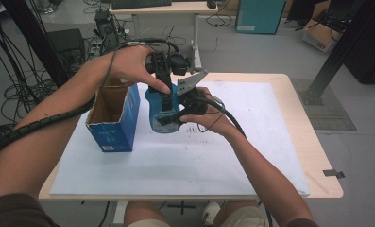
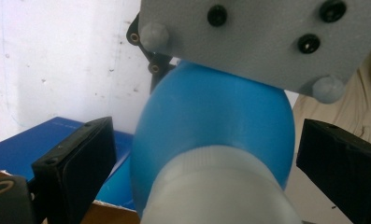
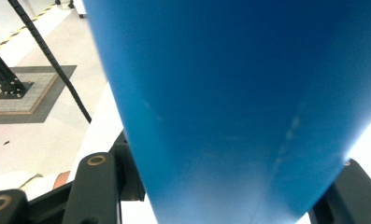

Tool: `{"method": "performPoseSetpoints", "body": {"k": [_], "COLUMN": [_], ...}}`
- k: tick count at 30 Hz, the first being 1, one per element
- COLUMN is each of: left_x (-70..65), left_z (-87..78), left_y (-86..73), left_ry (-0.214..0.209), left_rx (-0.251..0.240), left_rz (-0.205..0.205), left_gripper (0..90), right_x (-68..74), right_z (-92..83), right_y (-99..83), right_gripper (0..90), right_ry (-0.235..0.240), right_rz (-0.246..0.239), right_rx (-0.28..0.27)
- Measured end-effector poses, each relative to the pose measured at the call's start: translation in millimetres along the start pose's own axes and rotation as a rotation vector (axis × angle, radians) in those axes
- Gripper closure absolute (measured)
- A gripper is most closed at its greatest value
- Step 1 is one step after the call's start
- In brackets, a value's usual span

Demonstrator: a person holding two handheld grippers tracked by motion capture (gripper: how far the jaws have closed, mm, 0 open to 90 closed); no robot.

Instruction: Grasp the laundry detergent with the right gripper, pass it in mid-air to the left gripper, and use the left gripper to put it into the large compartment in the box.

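**A:** Where's the bottle (image 1: 162, 109) right now?

**Me:** Just off the table, at about three o'clock from the open blue box (image 1: 114, 118). My right gripper (image 1: 187, 105) is clamped on its blue body; in the right gripper view the blue plastic runs straight down between my jaws. My left gripper (image 1: 162, 78) comes in from twelve o'clock over the white cap (image 2: 220, 186), and its jaws stand apart on either side of it, not pressing yet.

**A:** So what worries you?

**Me:** The body is rounded and smooth. If I close the left jaws off-centre on the cap, the push could roll the bottle inside the right grip (it looks slick, I'd judge) and let it slide out onto the white sheet (image 1: 251, 156).

**A:** Anything else?

**Me:** The two grippers are crowded. The grey plate (image 2: 267, 42) of my right one sits just above the bottle in the left gripper view, so a careless twist could knock them together. The box is also near; a swing toward nine o'clock might tip it.
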State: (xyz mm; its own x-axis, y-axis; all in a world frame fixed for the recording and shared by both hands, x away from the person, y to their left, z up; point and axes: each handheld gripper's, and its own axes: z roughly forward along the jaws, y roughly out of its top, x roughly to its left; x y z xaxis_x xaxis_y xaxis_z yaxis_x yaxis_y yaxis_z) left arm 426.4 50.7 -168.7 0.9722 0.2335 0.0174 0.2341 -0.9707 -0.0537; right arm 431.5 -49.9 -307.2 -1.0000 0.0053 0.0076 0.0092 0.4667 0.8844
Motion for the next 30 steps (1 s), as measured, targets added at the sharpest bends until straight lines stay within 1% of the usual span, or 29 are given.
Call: {"method": "performPoseSetpoints", "body": {"k": [1, 2, 6, 7, 10, 11, 12, 13, 14, 16, 17, 21, 22, 23, 24, 25, 27, 29, 30], "left_x": [-0.5, 0.8, 0.7, -0.6, -0.4, -0.6, -1.2, -0.8, 0.5, 0.2, -0.3, -0.5, -1.3, -0.6, -1.9, -1.2, -1.0, -1.0, -1.4], "left_z": [0.5, -1.2, -0.8, 0.1, -0.1, -0.2, 0.5, 0.0, -1.3, -0.5, -0.3, 0.0, 0.4, -0.1, 0.1, -0.6, -1.8, -2.4, -2.3], "left_y": [-0.1, 0.6, 0.9, 0.7, 0.6, 0.5, -0.1, -0.2, 0.0, -0.3, -0.2, 0.9, 1.2, 1.8, 2.1, 2.4, 2.5, 2.4, 2.2], "left_ry": [0.000, -0.007, -0.011, -0.012, -0.009, -0.007, 0.005, -0.006, -0.017, -0.008, -0.017, -0.019, -0.012, -0.017, -0.007, -0.018, -0.007, -0.014, -0.010], "left_rx": [-0.003, 0.021, 0.023, 0.008, 0.015, 0.013, 0.002, 0.005, 0.017, 0.012, 0.002, 0.009, 0.006, 0.017, 0.012, 0.017, 0.018, 0.017, 0.014], "left_rz": [-0.001, 0.021, 0.024, 0.004, 0.010, 0.008, 0.005, 0.009, 0.024, 0.023, 0.003, 0.009, 0.009, 0.024, 0.017, 0.022, 0.027, 0.026, 0.024], "left_gripper": [5.5, 5.5, 5.5, 5.5, 5.5, 5.5, 5.5, 5.5, 5.5, 5.6, 5.5, 5.5, 5.6, 5.6, 5.6, 5.6, 5.6, 5.6, 5.6], "right_x": [0.0, 0.1, -0.2, 0.0, 0.9, 1.1, 1.3, 1.3, 1.2, 0.9, 1.0, 1.5, 1.7, 2.0, 2.1, 2.4, 2.1, 2.2, 2.2], "right_z": [-0.1, 0.0, 0.5, 1.0, 1.9, 2.3, 2.6, 2.7, 2.7, 2.7, 2.6, 1.7, 1.6, 1.3, 1.2, 0.7, 0.4, 0.3, 0.2], "right_y": [0.0, 0.0, -0.2, -0.2, 0.2, 0.3, 0.4, 0.4, 0.4, 0.2, 0.2, 0.3, 0.4, 0.4, 0.4, 0.4, 0.4, 0.4, 0.6], "right_gripper": [41.5, 41.5, 41.5, 41.4, 41.5, 41.4, 41.4, 41.5, 41.4, 41.4, 41.4, 41.5, 41.4, 41.5, 41.5, 41.5, 41.5, 41.4, 41.4], "right_ry": [0.000, -0.001, -0.004, -0.003, -0.002, 0.000, 0.001, 0.001, 0.001, -0.001, -0.001, 0.002, 0.001, -0.001, -0.001, -0.001, -0.002, -0.004, -0.003], "right_rz": [0.000, 0.000, 0.001, 0.001, 0.001, 0.001, 0.000, -0.001, -0.001, -0.001, -0.002, -0.004, -0.002, 0.000, 0.001, 0.006, 0.001, 0.002, 0.002], "right_rx": [0.000, 0.001, 0.008, 0.008, 0.010, 0.008, 0.008, 0.009, 0.009, 0.010, 0.012, 0.014, 0.013, 0.013, 0.013, 0.014, 0.014, 0.011, 0.012]}}
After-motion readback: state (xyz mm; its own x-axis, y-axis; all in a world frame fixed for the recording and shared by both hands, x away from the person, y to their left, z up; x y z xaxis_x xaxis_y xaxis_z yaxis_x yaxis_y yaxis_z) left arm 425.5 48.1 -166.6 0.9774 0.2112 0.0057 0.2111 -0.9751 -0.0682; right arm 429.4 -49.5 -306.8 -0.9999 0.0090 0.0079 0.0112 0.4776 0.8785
